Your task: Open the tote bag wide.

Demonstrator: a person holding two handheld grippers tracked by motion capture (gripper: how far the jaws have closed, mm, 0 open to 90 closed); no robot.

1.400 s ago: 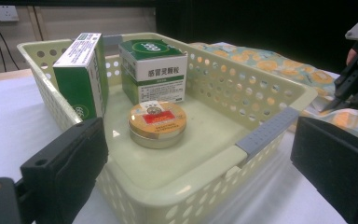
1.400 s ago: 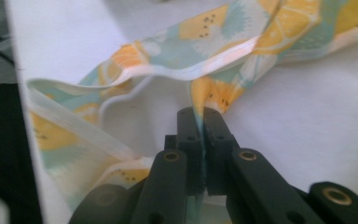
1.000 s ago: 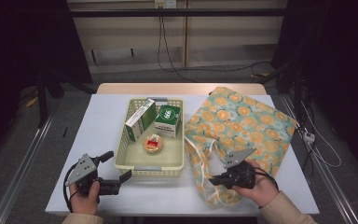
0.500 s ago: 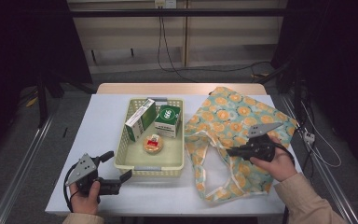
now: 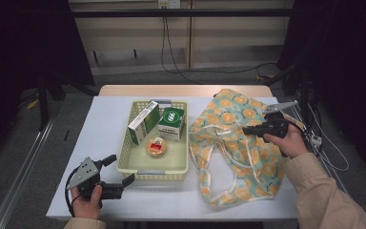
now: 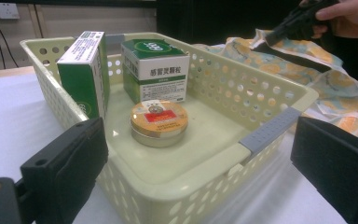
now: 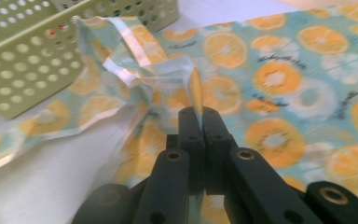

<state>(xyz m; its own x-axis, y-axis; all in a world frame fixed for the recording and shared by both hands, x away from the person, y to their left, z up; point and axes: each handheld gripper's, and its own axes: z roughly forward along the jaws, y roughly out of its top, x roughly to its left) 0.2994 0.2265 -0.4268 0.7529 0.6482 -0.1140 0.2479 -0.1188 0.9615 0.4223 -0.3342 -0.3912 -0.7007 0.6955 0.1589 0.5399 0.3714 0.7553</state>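
Right gripper pinches orange-print bag — left gripper spread beside basket.

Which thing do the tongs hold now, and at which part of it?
The right tongs are shut on a thin fold of the orange-print bag, near its strap. The left tongs are open and hold nothing.

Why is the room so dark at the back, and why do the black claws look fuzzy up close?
In the high view, light falls on the white table while the room behind stays dim. In the left gripper view, the black jaws sit too near the lens and blur, yet the round tin in the basket looks sharp. In the right gripper view, the orange-print bag is slightly soft.
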